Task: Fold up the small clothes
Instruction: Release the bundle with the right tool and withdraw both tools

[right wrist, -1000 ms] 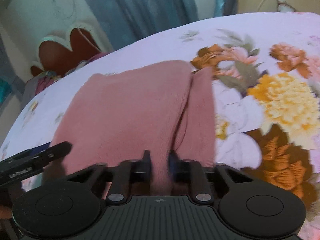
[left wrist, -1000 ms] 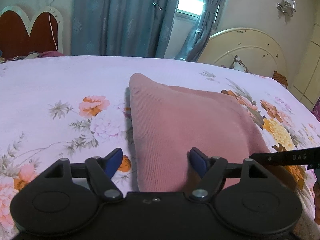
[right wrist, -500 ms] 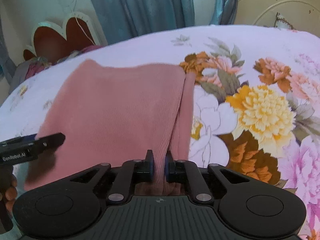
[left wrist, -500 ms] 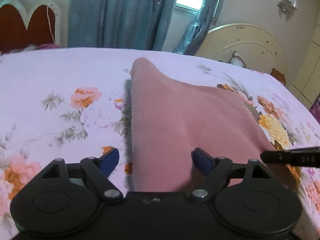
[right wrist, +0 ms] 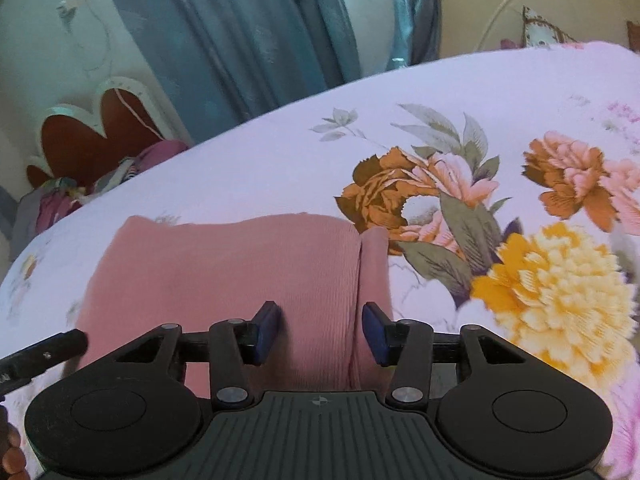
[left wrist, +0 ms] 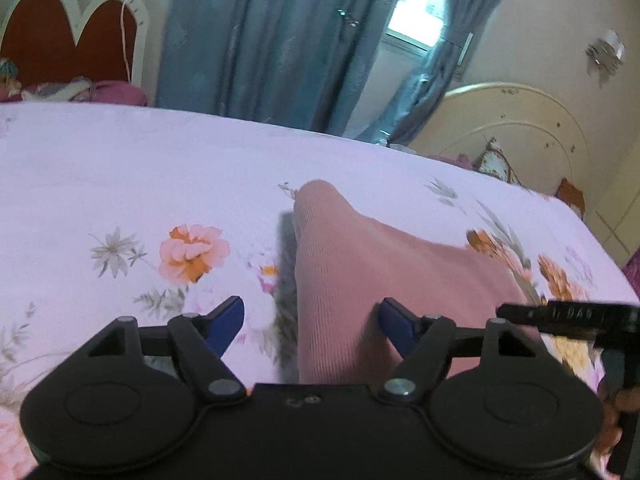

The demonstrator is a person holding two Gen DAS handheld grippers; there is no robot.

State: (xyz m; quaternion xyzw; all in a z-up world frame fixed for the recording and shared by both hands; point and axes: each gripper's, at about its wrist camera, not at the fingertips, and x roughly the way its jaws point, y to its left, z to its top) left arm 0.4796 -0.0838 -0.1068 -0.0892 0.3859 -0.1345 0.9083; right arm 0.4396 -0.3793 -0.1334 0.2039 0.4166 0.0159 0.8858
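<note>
The bed (left wrist: 140, 168) fills most of both my views, covered by a pale lilac sheet printed with orange, pink and yellow flowers. Behind its far edge hang blue curtains (left wrist: 272, 40), with a red scalloped headboard (left wrist: 68, 40) toward the far left corner and a cream arched headboard (left wrist: 516, 120) toward the far right.

The pink cloth (right wrist: 224, 272) lies folded on the bed near its near edge, ribbed and flat, with a narrower folded strip running along its right side. In my left view the cloth (left wrist: 360, 280) tapers to a rounded corner pointing at the far edge.

My left tongs (left wrist: 312, 320) are spread wide apart over the cloth's left edge: one blue pad hangs over bare sheet, the other over the pink fabric, and nothing is pinched between them. My right tongs (right wrist: 320, 332) are also apart, straddling the seam where the strip meets the main fold; whether the pads touch the cloth I cannot tell.
</note>
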